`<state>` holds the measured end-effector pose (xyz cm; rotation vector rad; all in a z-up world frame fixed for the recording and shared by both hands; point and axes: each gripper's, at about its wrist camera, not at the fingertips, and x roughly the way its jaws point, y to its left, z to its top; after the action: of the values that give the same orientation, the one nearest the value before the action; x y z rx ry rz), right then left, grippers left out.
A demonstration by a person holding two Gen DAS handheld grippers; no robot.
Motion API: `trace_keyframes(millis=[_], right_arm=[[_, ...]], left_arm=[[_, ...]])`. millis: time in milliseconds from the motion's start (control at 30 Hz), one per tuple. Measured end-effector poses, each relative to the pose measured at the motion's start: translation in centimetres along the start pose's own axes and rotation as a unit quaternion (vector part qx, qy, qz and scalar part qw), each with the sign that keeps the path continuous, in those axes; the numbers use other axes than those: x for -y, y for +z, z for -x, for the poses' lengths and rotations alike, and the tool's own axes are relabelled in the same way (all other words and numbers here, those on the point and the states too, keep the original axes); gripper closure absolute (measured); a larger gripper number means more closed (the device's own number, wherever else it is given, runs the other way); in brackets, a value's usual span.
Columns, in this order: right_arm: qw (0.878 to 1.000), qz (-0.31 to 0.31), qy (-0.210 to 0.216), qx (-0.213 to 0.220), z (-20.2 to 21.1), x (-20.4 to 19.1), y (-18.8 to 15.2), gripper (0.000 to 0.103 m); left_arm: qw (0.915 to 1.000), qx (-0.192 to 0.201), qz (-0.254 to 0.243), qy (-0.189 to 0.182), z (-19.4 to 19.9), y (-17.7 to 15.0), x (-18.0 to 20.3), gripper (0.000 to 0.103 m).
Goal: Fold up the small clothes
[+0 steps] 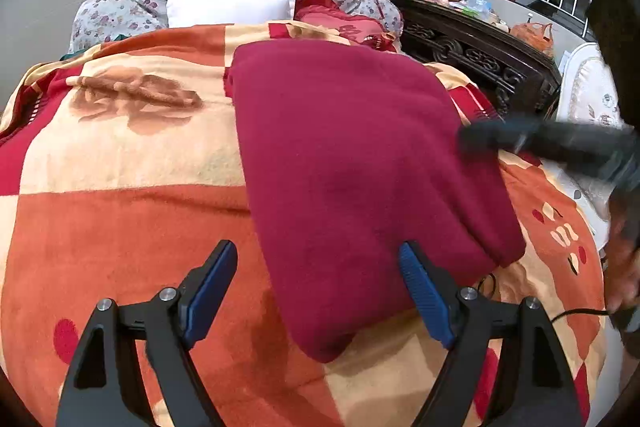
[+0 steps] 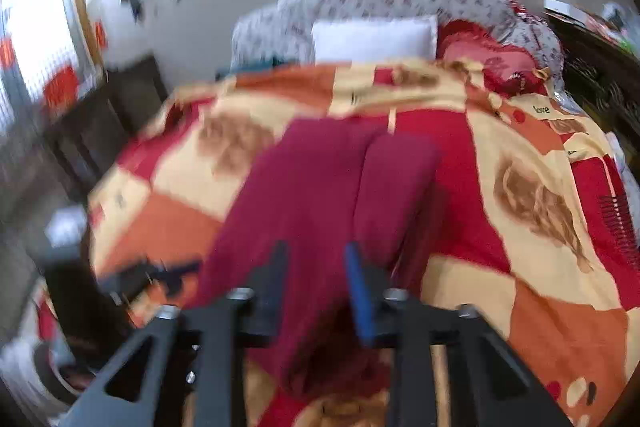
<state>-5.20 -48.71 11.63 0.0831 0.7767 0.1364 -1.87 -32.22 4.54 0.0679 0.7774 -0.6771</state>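
On the fleecy checked blanket [image 1: 120, 219], folded maroon knit [image 1: 360, 155], left claw [image 1: 316, 259] spread wide, right claw [image 2: 316, 259] pinching its edge.

Only legible txt: "love" on the patterned blanket [image 2: 543, 109], rt-wrist view, near the red pillow [image 2: 508, 75].

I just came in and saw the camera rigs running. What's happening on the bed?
A person with a handheld gripper in each hand is folding a maroon garment on the patterned blanket. The right gripper is narrowed on the garment's near part, apparently pinching it, though the view is blurred. The left gripper is open, hovering over the garment's near left edge without gripping it.
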Motion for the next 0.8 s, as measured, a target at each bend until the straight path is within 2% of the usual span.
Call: trace_keyframes(millis=[33, 67, 100, 200, 300, 433, 500, 600, 667, 767, 800], right_arm=[[1.000, 0.011, -0.020, -0.013, -0.9, 0.0, -0.5, 0.086], [0.998, 0.022, -0.055, -0.025, -2.1, 0.3, -1.2, 0.094], [0.997, 0.023, -0.070, -0.030, -2.9, 0.8, -1.6, 0.094], [0.998, -0.019, -0.046, -0.026, -2.7, 2.6, -1.8, 0.094], [0.999, -0.016, -0.048, -0.011, -0.6, 1.9, -1.7, 0.092], [1.000, -0.002, -0.025, -0.004, 1.5, 0.2, -2.8, 0.090], [1.000, -0.002, -0.024, -0.017, 0.9, -0.3, -3.5, 0.090], [0.998, -0.013, -0.045, -0.043, -1.5, 0.6, -4.7, 0.090], [0.997, -0.030, -0.037, -0.057, -3.0, 1.6, -5.4, 0.090], [0.997, -0.051, -0.015, -0.047, -2.3, 2.1, -5.3, 0.089], [0.998, -0.054, -0.007, -0.039, -1.7, 2.1, -5.2, 0.083]], left_arm=[[1.0000, -0.001, 0.001, -0.001, 0.0, 0.0, 0.0, 0.021], [1.0000, -0.002, 0.002, -0.002, 0.0, 0.0, 0.0, 0.021], [1.0000, -0.001, 0.002, -0.001, 0.0, -0.1, 0.1, 0.021], [1.0000, 0.002, -0.002, 0.007, 0.1, -0.1, 0.4, 0.021], [1.0000, 0.005, -0.002, 0.008, 0.3, -0.1, 0.5, 0.021], [0.9999, 0.005, -0.002, 0.013, 0.3, -0.1, 0.7, 0.021], [0.9999, 0.004, 0.001, 0.015, 0.2, -0.2, 0.7, 0.021], [0.9999, 0.001, 0.005, 0.017, 0.0, -0.3, 0.7, 0.020], [0.9998, -0.004, 0.002, 0.019, 0.0, -0.5, 0.8, 0.020], [0.9998, -0.002, 0.003, 0.018, 0.7, -0.4, 0.7, 0.020], [0.9999, -0.001, 0.005, 0.015, 1.0, -0.2, 0.5, 0.019]])
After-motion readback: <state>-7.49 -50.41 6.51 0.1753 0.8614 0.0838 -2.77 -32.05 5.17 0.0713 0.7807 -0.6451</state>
